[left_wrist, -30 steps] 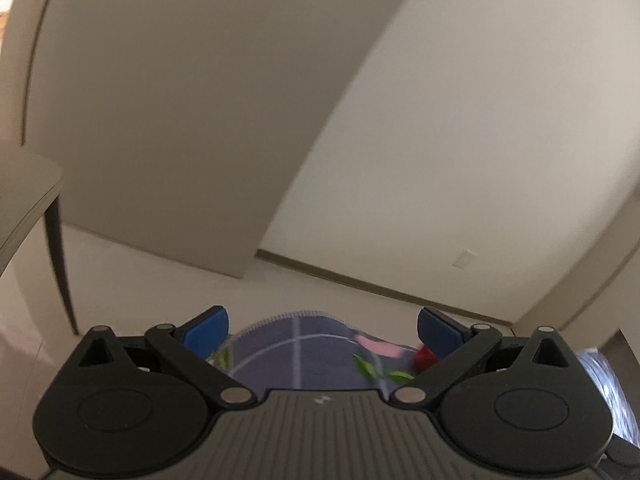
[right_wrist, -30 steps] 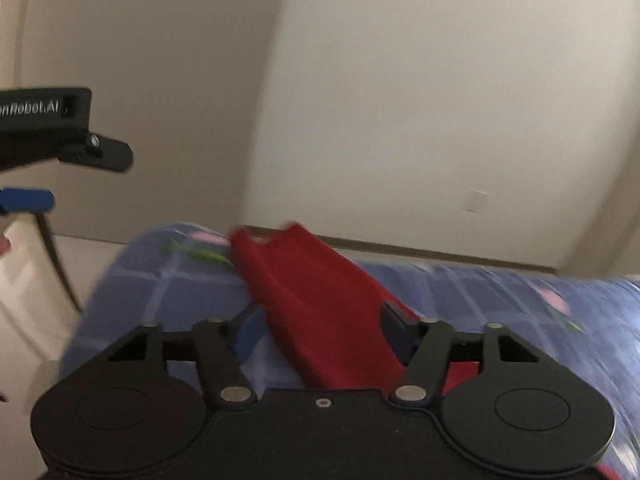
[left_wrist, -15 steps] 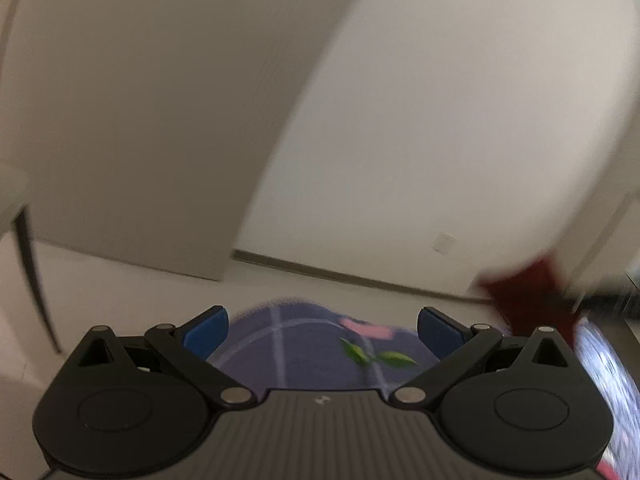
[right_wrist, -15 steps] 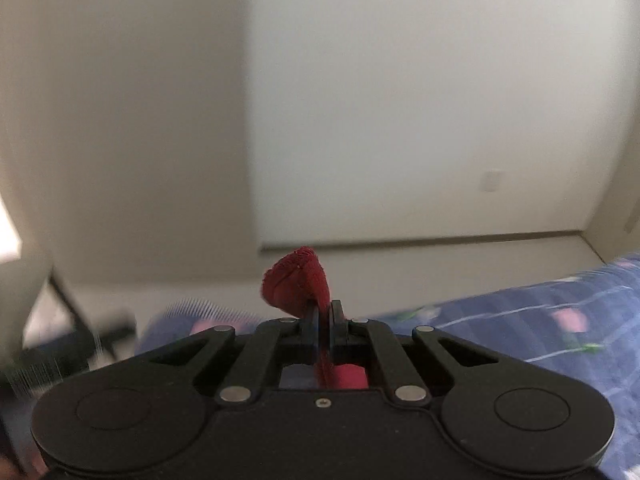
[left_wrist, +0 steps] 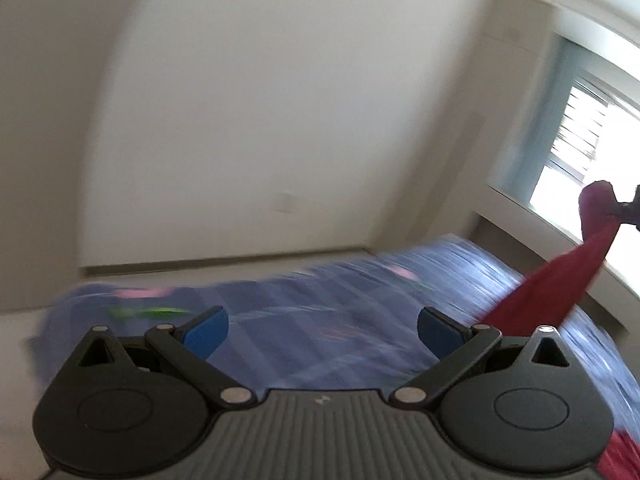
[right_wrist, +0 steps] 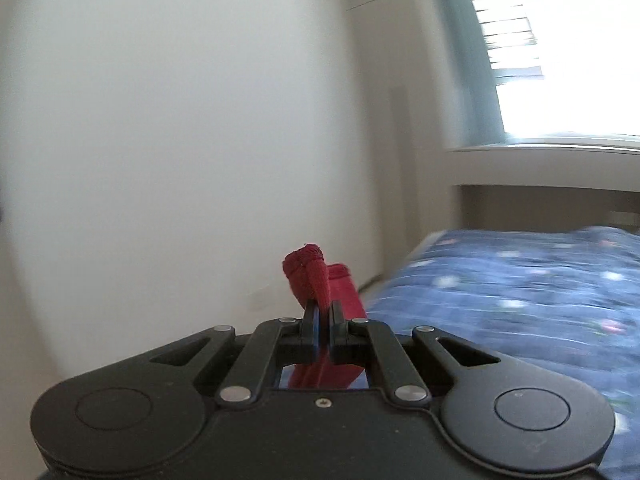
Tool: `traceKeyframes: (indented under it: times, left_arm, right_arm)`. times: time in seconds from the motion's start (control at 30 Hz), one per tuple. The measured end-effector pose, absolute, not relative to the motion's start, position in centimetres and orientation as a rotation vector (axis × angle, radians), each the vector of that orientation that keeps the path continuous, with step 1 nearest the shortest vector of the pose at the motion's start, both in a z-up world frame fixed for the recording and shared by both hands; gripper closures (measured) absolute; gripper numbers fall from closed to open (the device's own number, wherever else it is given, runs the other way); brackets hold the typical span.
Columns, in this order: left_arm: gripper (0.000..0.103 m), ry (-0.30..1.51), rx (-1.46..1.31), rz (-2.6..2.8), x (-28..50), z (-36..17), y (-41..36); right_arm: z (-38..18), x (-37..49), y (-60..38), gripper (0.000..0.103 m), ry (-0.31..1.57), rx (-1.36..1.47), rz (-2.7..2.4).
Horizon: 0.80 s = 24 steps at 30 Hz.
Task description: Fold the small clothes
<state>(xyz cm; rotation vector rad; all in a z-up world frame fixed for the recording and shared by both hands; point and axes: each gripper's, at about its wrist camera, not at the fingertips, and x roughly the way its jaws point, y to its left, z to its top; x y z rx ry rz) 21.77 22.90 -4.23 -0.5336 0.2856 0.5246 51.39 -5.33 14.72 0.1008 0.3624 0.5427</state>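
A small red garment (right_wrist: 316, 280) is pinched between the fingers of my right gripper (right_wrist: 324, 312), which is shut on it; a bunched end sticks up past the fingertips and the rest hangs below. In the left wrist view the same red garment (left_wrist: 556, 280) hangs stretched at the far right, above the blue patterned bedspread (left_wrist: 340, 312), with the right gripper (left_wrist: 626, 210) gripping its top end. My left gripper (left_wrist: 322, 330) stands open over the bedspread with nothing between its blue pads (left_wrist: 206, 332).
The bed with its blue bedspread (right_wrist: 520, 292) fills the lower right. A white wall (right_wrist: 180, 140) stands behind it. A bright window with blinds (right_wrist: 560, 48) and a sill (right_wrist: 540, 152) lie to the right. Bare floor (left_wrist: 24, 328) shows at the left past the bed's end.
My right gripper closed on the red garment and lifted it up and to the right off the bed. The left gripper swung right, staying open; window and garment came into its view.
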Motion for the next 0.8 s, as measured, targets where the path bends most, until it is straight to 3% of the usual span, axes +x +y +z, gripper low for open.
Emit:
traceKeyframes:
  times: [0.23,0.43,0.5,0.6,0.67,0.73,0.8]
  left_arm:
    - [0.000,0.427,-0.380,0.182,29.0,-3.5,16.7]
    - [0.000,0.587,-0.506,0.021,33.6,-5.6,17.0]
    - [0.000,0.612,-0.511,0.020,34.0,-5.6,17.1]
    - [0.000,0.625,-0.329,-0.003,34.7,-6.2,16.0]
    - [0.000,0.628,-0.154,-0.002,34.8,-6.2,14.5]
    - [0.000,0.623,0.012,-0.014,34.8,-6.3,13.1]
    - [0.000,0.634,0.145,-0.035,35.0,-6.5,11.9]
  right_arm:
    - [6.1,47.3,-18.7,0.099,0.420,0.198,0.267]
    - [-1.9,43.5,-24.4,0.098,0.574,0.323,0.173]
    - [-3.9,43.1,-25.2,0.091,0.611,0.354,0.171]
    - [-5.7,42.4,-26.2,0.072,0.639,0.416,0.187]
    - [-5.7,42.1,-27.1,0.047,0.636,0.429,0.211]
    - [-5.5,42.2,-27.6,0.040,0.643,0.410,0.228]
    - [-5.3,42.8,-27.9,0.040,0.660,0.390,0.244]
